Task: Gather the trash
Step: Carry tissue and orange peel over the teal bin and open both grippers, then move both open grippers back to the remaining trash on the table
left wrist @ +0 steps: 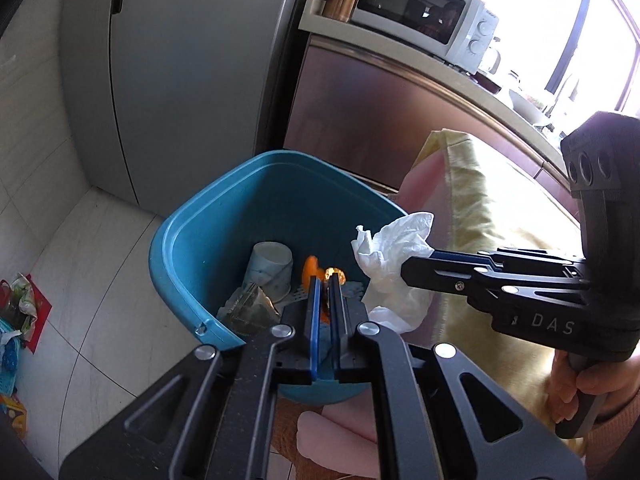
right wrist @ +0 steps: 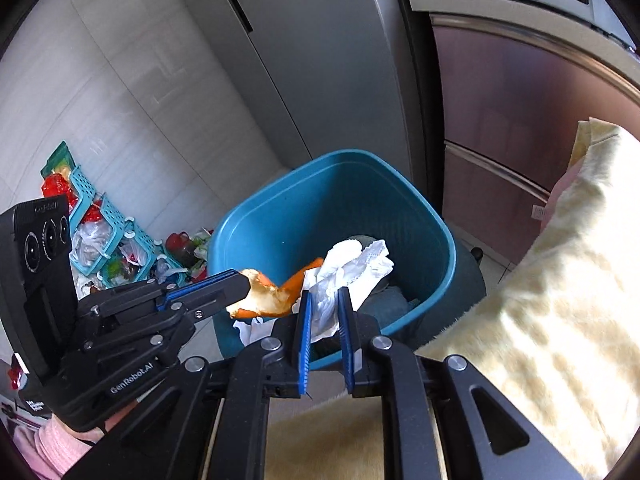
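Left wrist view first: we hold the left gripper (left wrist: 327, 280) over the near edge of the blue plastic trash bin (left wrist: 188, 236), its fingers pointing forward and down into the opening, and they are pinched narrow on a curled piece of orange peel (left wrist: 310, 270). From the right wrist view we see that same peel (right wrist: 272, 292) sticking out past the left gripper's tips (right wrist: 244, 286), hanging above the bin's near rim.

Our right gripper (right wrist: 324, 300) reaches in from the right side, level with the left one, and clamps a crumpled white tissue (right wrist: 348, 268) between its blue-padded fingers (right wrist: 305, 320); the tissue hangs over the bin's open top. In the left wrist view the right gripper (left wrist: 404, 270) comes in sideways, with our hand (left wrist: 592, 384) wrapped around its handle.

Inside the bin lie a pale paper cup (left wrist: 270, 268) on its side and a clear crumpled wrapper (left wrist: 250, 308). A yellow cloth-covered cushion (right wrist: 560, 280) sits just right of the bin, a grey refrigerator (left wrist: 180, 72) stands behind it, and teal plastic baskets (right wrist: 104, 220) with mixed litter lie on the tiled floor (left wrist: 92, 280) to the left.
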A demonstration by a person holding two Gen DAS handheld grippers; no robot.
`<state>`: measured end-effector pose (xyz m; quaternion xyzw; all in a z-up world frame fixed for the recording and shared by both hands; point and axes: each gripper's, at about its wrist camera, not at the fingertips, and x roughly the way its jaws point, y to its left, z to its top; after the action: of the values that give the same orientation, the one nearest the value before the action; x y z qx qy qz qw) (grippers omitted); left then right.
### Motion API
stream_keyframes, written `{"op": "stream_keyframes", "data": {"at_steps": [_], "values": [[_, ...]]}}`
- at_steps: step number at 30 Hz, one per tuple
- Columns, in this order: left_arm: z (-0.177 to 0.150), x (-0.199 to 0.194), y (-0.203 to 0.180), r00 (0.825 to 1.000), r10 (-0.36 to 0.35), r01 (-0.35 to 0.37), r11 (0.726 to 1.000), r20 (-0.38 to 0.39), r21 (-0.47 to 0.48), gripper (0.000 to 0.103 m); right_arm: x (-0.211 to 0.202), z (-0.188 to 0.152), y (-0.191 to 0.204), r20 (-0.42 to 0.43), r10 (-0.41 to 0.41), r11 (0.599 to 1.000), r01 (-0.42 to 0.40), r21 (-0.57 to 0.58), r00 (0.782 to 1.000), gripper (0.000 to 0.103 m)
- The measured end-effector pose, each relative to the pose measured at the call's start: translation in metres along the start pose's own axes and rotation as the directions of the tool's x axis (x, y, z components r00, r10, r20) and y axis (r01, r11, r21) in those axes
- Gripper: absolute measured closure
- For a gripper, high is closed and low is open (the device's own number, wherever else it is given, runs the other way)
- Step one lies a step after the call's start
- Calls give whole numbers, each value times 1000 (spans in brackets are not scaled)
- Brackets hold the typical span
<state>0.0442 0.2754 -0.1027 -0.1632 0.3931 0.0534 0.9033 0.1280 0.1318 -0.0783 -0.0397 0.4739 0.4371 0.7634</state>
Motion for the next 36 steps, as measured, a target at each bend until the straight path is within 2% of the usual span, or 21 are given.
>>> {"op": "stream_keyframes", "data": {"at_steps": [4,11,16,18,22,24,26,30,36], "values": [[-1,10,5,1000,-7,7,1000,-17,-19,98,4,1,1,-22,5,1000,-5,-10,1000,89],[-1,12,2,1000,-2,2,1000,-15,-15,97,1,-1,-2,-10,13,1000,-13,-5,1000,87],[-2,-3,-10,1000,4,-5,1000,19,23,79,-9,-7,-7,19,22,1000,-22,8,1000,82],[-2,-10,-17,999,5,-6,999,34,39,67,-16,-12,-9,35,29,999,-29,13,999,77],[-2,-26,-34,997,2,-8,997,72,79,56,-33,-22,-13,74,38,999,-40,21,996,74],[-3,-34,-45,996,-8,-1,995,93,101,44,-45,-29,-13,99,38,999,-39,15,994,73],[-5,-42,-56,994,-18,4,992,110,129,41,-59,-36,-15,125,31,999,-33,9,992,71],[-11,-56,-83,989,-67,43,983,132,180,29,-89,-56,-27,176,11,1000,-15,21,984,65],[-25,-64,-130,979,-166,130,954,117,269,19,-138,-99,-55,244,-58,996,39,83,968,61]]}}
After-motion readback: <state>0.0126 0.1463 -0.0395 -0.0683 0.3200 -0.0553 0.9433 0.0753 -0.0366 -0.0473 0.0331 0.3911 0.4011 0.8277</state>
